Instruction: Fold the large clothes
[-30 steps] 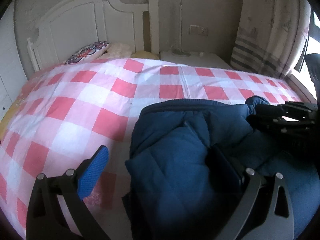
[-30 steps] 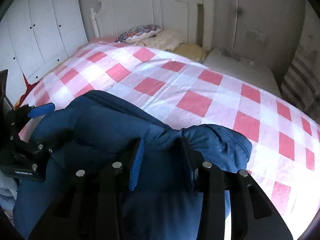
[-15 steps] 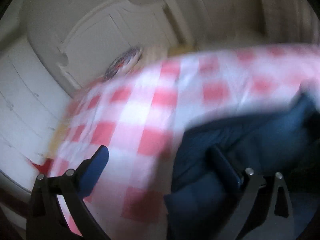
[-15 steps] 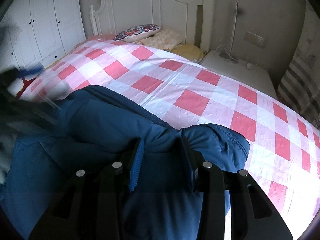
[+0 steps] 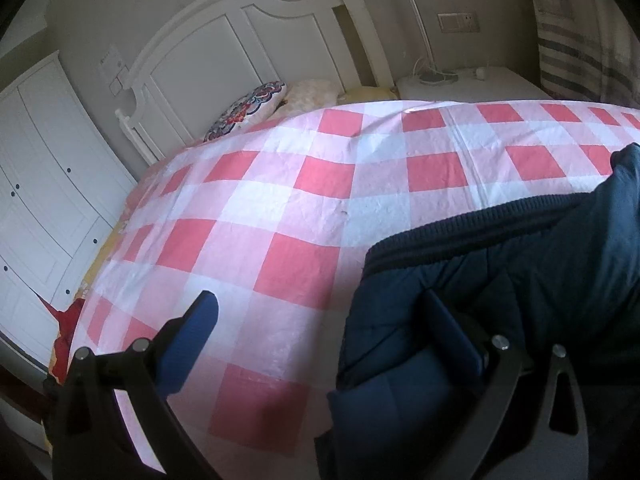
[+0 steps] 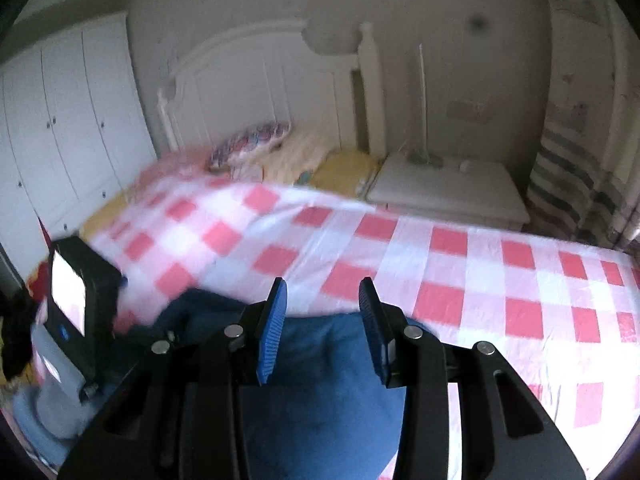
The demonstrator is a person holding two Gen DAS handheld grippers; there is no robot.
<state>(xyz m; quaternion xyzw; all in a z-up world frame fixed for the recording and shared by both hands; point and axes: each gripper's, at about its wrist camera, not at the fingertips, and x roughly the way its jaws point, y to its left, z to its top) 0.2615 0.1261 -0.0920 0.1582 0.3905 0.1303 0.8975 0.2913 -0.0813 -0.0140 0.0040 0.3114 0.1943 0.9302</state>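
A dark blue padded jacket (image 5: 500,320) lies bunched on the pink-and-white checked bedspread (image 5: 288,208). My left gripper (image 5: 320,296) stands wide open at the jacket's left edge. Its left pad (image 5: 192,340) hangs over the bedspread and its right finger (image 5: 452,332) rests on the jacket, with nothing pinched. My right gripper (image 6: 322,284) is raised over the bed. Its jaws stand narrow, with blue jacket fabric (image 6: 320,380) filling the gap at the lower part of the pads, while the tips are bare. In the left wrist view one part of the jacket rises at the right edge.
A white headboard (image 5: 248,52) and pillows (image 5: 248,108) stand at the bed's far end, with a white bedside table (image 6: 448,188) and a striped curtain (image 6: 572,184) on the right. White wardrobe doors (image 5: 36,184) line the left. The left tool's black housing (image 6: 80,300) shows low left in the right wrist view.
My right gripper has risen and tilted up, so the jacket's far edge sits lower between its pads. My left view swung left, losing sight of the right gripper. Its jaws stayed wide.
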